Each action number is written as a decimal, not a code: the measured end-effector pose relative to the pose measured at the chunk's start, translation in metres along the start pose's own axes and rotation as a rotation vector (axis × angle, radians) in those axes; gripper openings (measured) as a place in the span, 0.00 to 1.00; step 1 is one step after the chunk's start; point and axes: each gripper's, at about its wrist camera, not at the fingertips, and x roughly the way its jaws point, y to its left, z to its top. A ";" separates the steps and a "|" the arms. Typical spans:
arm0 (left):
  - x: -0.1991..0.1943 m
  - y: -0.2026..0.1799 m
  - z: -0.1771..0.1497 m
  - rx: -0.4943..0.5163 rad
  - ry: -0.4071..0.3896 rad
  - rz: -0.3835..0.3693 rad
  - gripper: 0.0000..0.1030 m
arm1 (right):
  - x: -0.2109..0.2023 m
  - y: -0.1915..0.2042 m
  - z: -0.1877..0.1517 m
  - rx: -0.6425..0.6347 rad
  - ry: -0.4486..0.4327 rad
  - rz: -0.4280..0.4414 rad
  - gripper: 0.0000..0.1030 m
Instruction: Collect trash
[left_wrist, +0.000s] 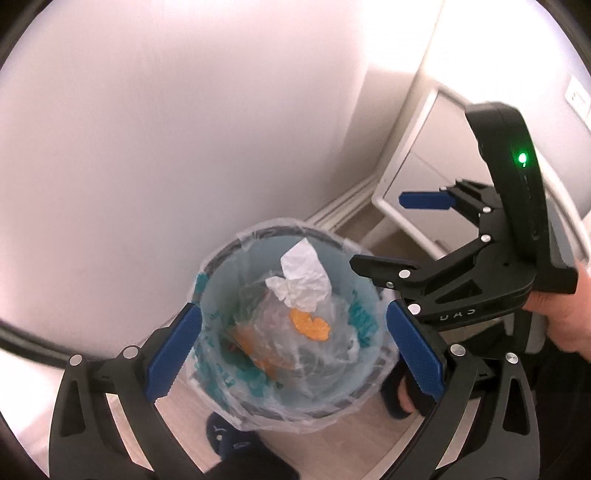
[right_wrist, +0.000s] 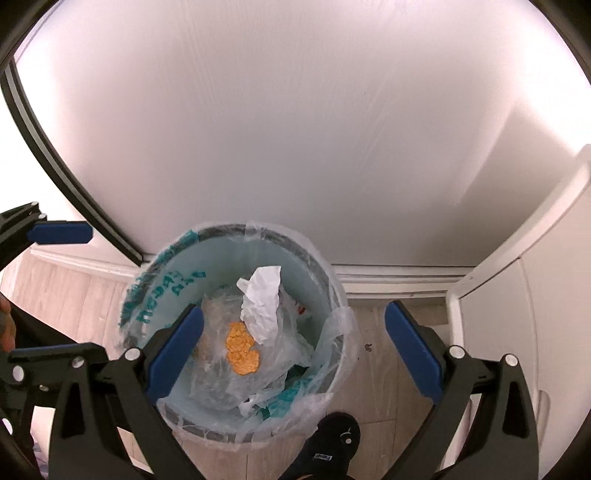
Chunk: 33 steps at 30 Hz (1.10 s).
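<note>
Left gripper (left_wrist: 293, 347) black, blue ribbed pads, silver screws; right gripper (left_wrist: 384, 232) green LED

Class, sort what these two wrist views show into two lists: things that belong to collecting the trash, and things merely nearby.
Belongs to the job:
- trash bin with its plastic liner
- crumpled white paper inside
- orange scrap inside
- left gripper, open
- right gripper, open

Merely nearby:
- white wall
- baseboard
- wood floor
- white cabinet

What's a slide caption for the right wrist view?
Open right gripper above lined trash bin holding crumpled white paper and orange scraps; left gripper at left.
</note>
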 end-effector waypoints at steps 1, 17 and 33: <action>-0.005 -0.002 -0.001 -0.018 -0.005 -0.002 0.94 | -0.002 0.000 -0.001 0.006 -0.003 -0.001 0.93; 0.000 -0.013 -0.015 -0.089 0.066 0.149 0.94 | -0.028 0.003 -0.017 0.079 -0.023 -0.024 0.93; 0.031 -0.017 -0.024 -0.064 0.147 0.091 0.94 | -0.006 0.006 -0.025 0.070 0.034 -0.029 0.93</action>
